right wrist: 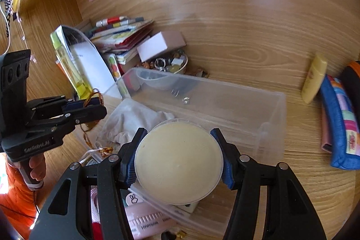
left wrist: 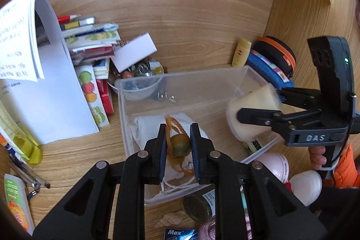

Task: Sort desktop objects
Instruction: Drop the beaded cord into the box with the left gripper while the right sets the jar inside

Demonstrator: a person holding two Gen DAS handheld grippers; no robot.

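The sorting is looking partly done. On the left, a leaning stack of white paper sheets (left wrist: 51, 91) and a pile of coloured booklets and pens (left wrist: 90, 37) are sitting against the wooden desk (left wrist: 180, 33), and a tall yellow-green bottle (left wrist: 27, 145) is standing at the edge, none of it gathered yet. A small bowl of rings and trinkets (right wrist: 173, 64) is resting just behind the clear rectangular plastic bin (left wrist: 126, 118), which is already holding a crumpled white cloth (left wrist: 148, 127) and a couple of tiny shiny bits.

The left gripper (left wrist: 178, 145) is hanging over the bin's near end, its jaws clamping a round green-brown bead on a braided orange cord (left wrist: 180, 145); the cord is looping above the pads and trailing down onto the cloth. The bead is looking glossy and mottled, the cord thin and floppy, likely to snag when let go.

Further right, the right gripper (right wrist: 178, 161) is gripping a round, flat, cream-coloured plastic tub (right wrist: 178, 161) by its sides, jaws set wide around the lid, above the bin's near-right rim. It is looking smooth and rigid. Both pieces still seem to need dropping in.

To the far right, a small yellow tube (left wrist: 241, 52), a blue fabric pouch (left wrist: 270, 73) and a black case with orange zip (left wrist: 276, 53) are waiting unsorted.
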